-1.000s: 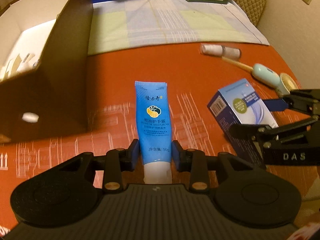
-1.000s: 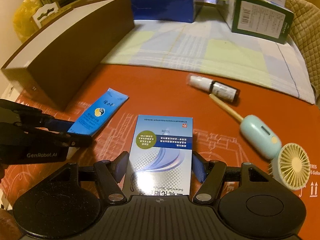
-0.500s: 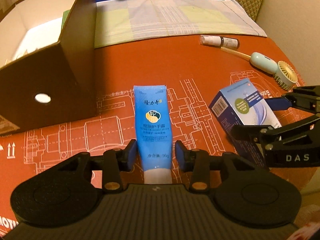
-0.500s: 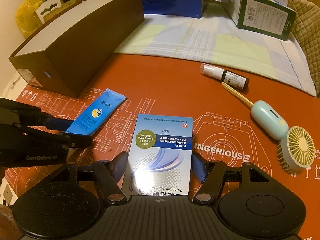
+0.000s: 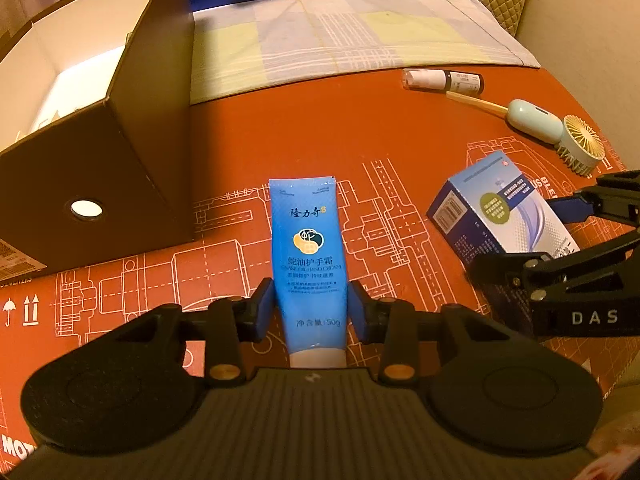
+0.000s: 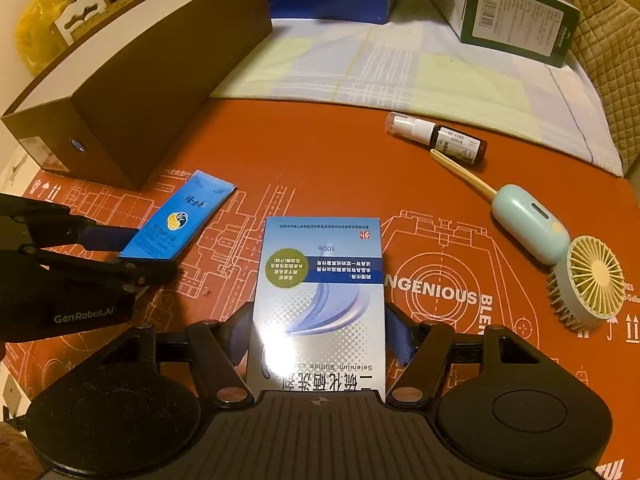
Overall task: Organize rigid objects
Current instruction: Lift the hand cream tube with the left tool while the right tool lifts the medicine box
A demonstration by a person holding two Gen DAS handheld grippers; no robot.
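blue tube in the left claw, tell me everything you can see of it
The blue tube is soft-looking glossy plastic with a flat crimped far end, a white cap end nearest the camera, a round yellow and dark logo and white Chinese print. It sits between the left claw's blue pads, which press its lower sides; the jaws have just been closing.

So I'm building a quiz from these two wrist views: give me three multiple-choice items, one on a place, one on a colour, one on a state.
1. Where does the spray bottle lie?
A. in the brown box
B. on the red mat
C. on the checked cloth

2. What colour is the hand cream tube?
A. blue
B. green
C. white

3. What sits between the right gripper's fingers?
A. nothing
B. the handheld fan
C. the lotion box

Key: 1 B, it rests on the red mat near the cloth's edge. 2 A, its body is bright blue. 3 C, the box fills the gap between both pads.
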